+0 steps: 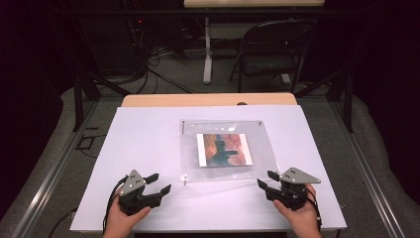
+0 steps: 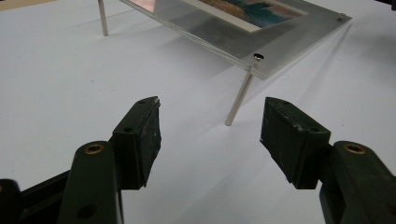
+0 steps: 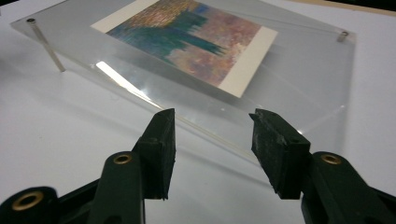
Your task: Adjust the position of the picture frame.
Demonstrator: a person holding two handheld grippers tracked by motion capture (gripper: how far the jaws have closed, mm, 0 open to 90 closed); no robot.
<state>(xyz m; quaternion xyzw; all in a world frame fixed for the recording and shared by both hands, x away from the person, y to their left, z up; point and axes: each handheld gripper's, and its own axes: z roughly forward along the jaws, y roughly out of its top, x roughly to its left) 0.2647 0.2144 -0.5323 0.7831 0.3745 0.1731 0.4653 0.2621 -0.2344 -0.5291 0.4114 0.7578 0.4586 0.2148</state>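
Note:
A clear acrylic frame [image 1: 225, 171] stands on thin metal pins in the middle of the white table, tilted, with a painted landscape print [image 1: 224, 149] inside it. My left gripper [image 1: 160, 182] rests near the frame's front left corner, open and holding nothing. In the left gripper view the frame [image 2: 289, 46] rises ahead, and its corner pin [image 2: 238, 98] stands just beyond the gripper [image 2: 212, 106]. My right gripper [image 1: 266, 179] sits at the front right corner, open too. In the right gripper view the gripper [image 3: 212, 116] points at the frame's near edge [image 3: 299, 79], and the print [image 3: 187, 39] lies beyond it.
The white board [image 1: 148, 134] covers a wooden table [image 1: 208, 99]. Beyond it stand a black folding chair [image 1: 270, 49] and a table leg [image 1: 207, 54] on the grey floor, with cables [image 1: 153, 62] at the back left. Metal rails [image 1: 49, 168] run along both sides.

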